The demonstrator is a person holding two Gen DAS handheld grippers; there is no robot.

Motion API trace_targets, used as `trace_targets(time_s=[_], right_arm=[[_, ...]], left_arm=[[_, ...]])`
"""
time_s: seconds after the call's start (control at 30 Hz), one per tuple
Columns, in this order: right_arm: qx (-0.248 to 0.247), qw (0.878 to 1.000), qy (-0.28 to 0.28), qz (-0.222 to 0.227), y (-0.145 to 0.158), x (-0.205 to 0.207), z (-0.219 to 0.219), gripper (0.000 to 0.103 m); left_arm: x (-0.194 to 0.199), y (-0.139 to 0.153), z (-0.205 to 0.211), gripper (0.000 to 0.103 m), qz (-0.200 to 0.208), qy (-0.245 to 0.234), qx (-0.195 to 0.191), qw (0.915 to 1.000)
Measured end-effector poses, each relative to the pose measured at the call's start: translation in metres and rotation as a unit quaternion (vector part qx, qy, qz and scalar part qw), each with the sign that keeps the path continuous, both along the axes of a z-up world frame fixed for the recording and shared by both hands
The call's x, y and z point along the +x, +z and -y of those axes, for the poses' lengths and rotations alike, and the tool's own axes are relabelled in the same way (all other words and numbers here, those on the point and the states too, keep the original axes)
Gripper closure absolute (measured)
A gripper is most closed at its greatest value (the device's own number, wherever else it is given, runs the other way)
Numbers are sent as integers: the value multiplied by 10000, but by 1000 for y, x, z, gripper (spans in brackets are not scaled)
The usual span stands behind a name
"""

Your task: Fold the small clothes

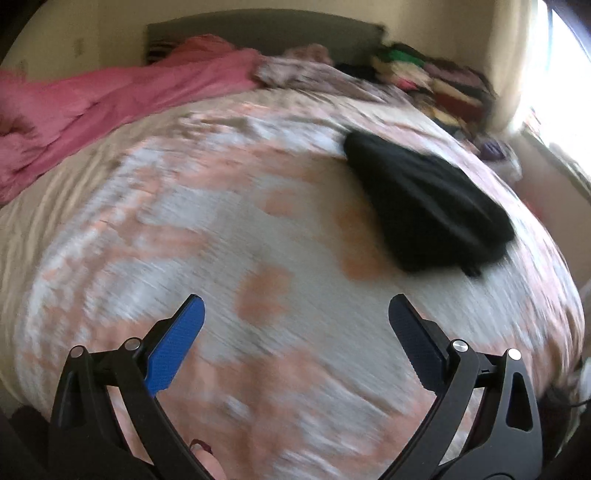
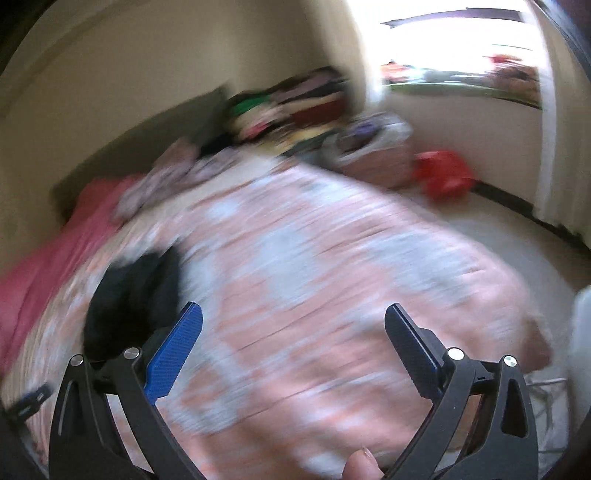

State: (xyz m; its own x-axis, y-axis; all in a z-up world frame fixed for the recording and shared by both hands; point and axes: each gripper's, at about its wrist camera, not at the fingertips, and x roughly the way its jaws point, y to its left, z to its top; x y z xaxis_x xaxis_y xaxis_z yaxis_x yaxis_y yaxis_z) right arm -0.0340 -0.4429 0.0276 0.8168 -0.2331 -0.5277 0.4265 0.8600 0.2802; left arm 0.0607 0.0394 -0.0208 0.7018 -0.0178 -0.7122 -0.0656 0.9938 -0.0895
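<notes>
One patterned bedspread [image 1: 258,206], black garment [image 1: 428,206]

No text, label, brand, number or sign can be read in either wrist view; both are smeared by motion blur throughout.

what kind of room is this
Most likely a bedroom. A wide bed with a pink and white patterned cover fills both views, a dark headboard stands against the wall, and stacked clothes sit at the far corner. A black garment lies on the cover.
</notes>
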Motion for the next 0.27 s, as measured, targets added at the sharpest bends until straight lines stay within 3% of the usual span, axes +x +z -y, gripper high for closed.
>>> trace_targets(time_s=[0.13, 0.23, 0.27], right_arm=[[71, 9851, -1718, -102, -4, -58, 119, 4], [15, 9498, -3073, -595, -28, -114, 202, 4], [15, 9498, -3073, -595, -28, -114, 202, 4]], left_arm=[[33, 8, -99, 9, -186, 1053, 191, 9941], [48, 9, -186, 9, -400, 1946, 354, 9794], [52, 8, -214, 9, -477, 2208, 413, 9733]])
